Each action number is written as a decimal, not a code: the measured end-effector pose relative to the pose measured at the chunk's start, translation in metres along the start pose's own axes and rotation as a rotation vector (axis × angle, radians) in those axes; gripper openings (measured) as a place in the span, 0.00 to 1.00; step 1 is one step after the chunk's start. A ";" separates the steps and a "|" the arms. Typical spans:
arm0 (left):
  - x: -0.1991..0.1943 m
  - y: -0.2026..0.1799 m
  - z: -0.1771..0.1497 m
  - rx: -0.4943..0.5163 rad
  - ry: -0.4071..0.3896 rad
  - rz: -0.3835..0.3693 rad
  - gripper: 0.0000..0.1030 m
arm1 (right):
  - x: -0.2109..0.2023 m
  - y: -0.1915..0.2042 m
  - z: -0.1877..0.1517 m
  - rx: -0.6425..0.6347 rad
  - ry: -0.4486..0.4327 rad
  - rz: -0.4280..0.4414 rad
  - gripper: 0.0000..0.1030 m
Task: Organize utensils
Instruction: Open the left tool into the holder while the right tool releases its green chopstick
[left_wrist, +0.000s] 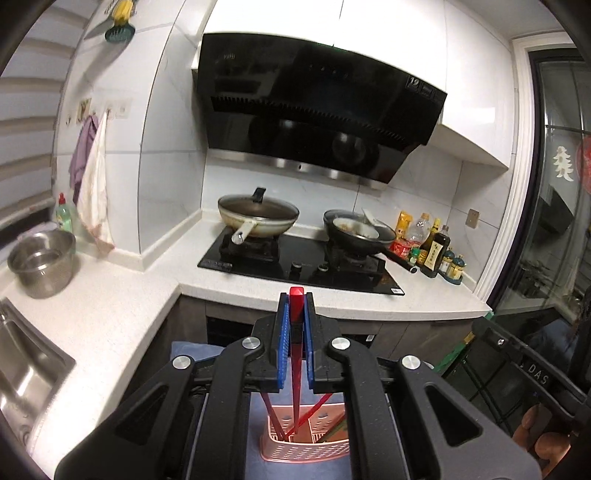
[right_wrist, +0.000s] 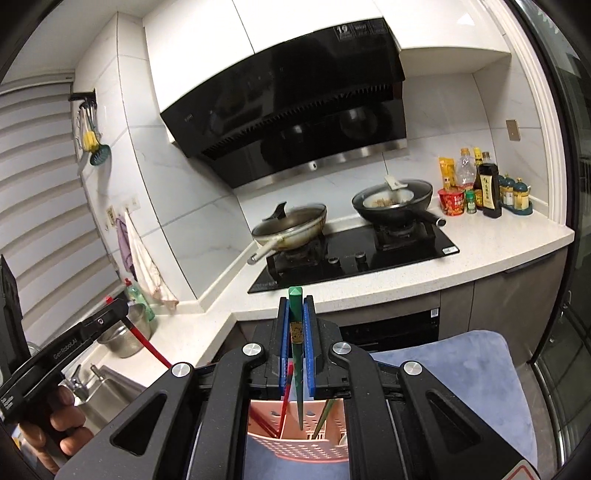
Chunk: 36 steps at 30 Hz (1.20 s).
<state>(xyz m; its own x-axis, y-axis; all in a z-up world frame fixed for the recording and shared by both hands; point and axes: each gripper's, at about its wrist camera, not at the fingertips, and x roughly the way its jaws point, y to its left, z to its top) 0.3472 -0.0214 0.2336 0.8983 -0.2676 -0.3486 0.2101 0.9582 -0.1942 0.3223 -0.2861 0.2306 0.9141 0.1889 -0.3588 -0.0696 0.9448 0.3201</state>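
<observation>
My home kitchen.
A black range hood (left_wrist: 317, 107) fills the frame's centre above my gas hob (left_wrist: 299, 264) with two pans, sauce bottles (right_wrist: 487, 188) at the right, steel sink (left_wrist: 26, 373) at lower left.

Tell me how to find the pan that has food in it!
Look under the big black range hood at the black stove. Two pans sit there: the dark pan is on the burner nearer the sauce bottles. Unlike the pale lidded pan beside it, it has food showing and a white utensil resting in it.
</observation>
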 end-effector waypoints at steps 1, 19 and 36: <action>0.006 0.002 -0.004 -0.005 0.008 0.004 0.07 | 0.006 0.000 -0.003 0.003 0.011 -0.003 0.07; 0.063 0.019 -0.060 -0.044 0.163 0.028 0.07 | 0.075 -0.007 -0.065 -0.002 0.204 -0.041 0.07; 0.050 0.022 -0.062 -0.062 0.161 0.069 0.36 | 0.058 -0.010 -0.065 0.001 0.185 -0.067 0.20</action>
<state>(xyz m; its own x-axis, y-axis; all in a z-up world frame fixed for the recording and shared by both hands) 0.3731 -0.0198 0.1549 0.8351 -0.2191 -0.5046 0.1217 0.9681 -0.2190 0.3500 -0.2674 0.1497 0.8278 0.1718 -0.5340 -0.0107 0.9566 0.2913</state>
